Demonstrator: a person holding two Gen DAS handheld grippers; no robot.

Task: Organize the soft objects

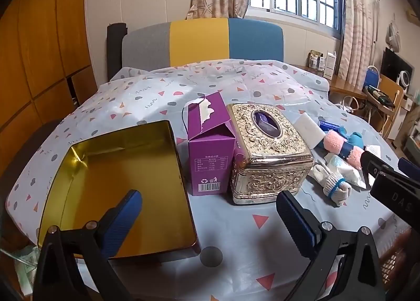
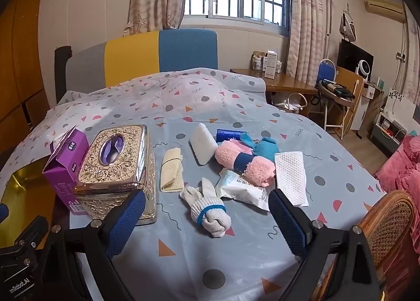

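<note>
An open gold tin [image 1: 115, 182] lies empty at the table's left; part of it shows in the right wrist view [image 2: 23, 190]. Soft things lie at the right: rolled white gloves [image 2: 207, 209], a pink rolled towel with a blue band [image 2: 244, 161], a teal cloth [image 2: 262, 146], a white sponge [image 2: 203, 146], a beige cloth [image 2: 172, 169], a wipes packet [image 2: 244, 190] and a white textured pad [image 2: 291, 175]. My left gripper [image 1: 210, 211] is open and empty in front of the tin. My right gripper [image 2: 207, 211] is open and empty, just before the gloves.
A gold embossed tissue box [image 1: 267, 151] and an open purple carton [image 1: 210, 148] stand mid-table. A small blue box [image 2: 228, 134] lies behind the towel. A wicker chair [image 2: 388, 224] stands at the table's right edge. A colour-block chair back [image 1: 202, 41] stands behind the table.
</note>
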